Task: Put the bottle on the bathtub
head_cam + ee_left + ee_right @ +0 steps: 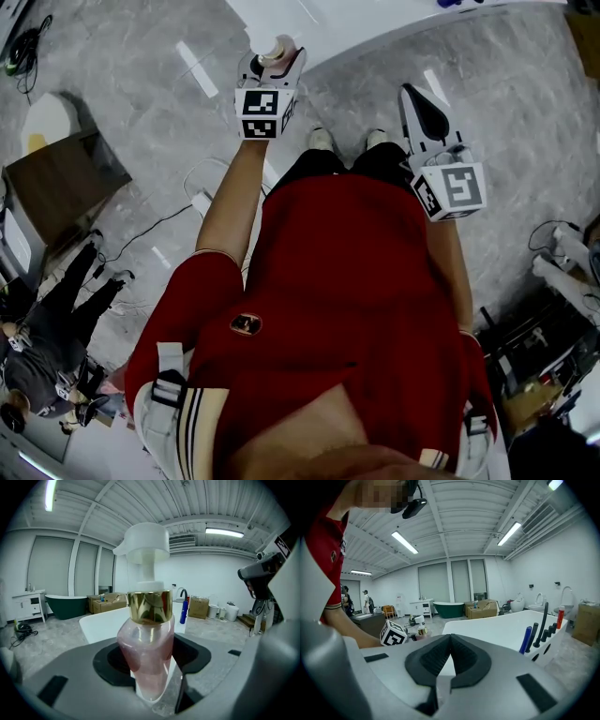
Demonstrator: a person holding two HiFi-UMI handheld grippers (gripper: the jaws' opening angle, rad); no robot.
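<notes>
The person's red shirt (347, 309) fills the lower part of the head view, with both forearms reaching forward over the grey stone floor (150, 112). The left gripper (272, 62) has its fingers (193, 654) clamped on the bottle (146, 656). The bottle is a clear pink flask with a gold collar (149, 606) and a white pump head (143, 541). It is held upright by its body, with the collar and pump standing above the dark pads. The right gripper (412, 96) sits level with it on the other side. Its fingers (465, 660) are pressed together at the tips and hold nothing.

Two shoes (322, 139) show on the floor just beyond the shirt hem, between the grippers. The bottle is in the air at the near rim of the white bathtub (394, 28) and is not resting on it. Whether it hangs over the rim or just short of it is not clear.

On the tub's far rim stand a black tap (541, 627) and a blue bottle (527, 640). Farther back in the room are cardboard boxes (105, 603), a dark green bathtub (65, 605) and a white cabinet (29, 603) against the curtained wall. Another person (42, 352) stands off to the left.
</notes>
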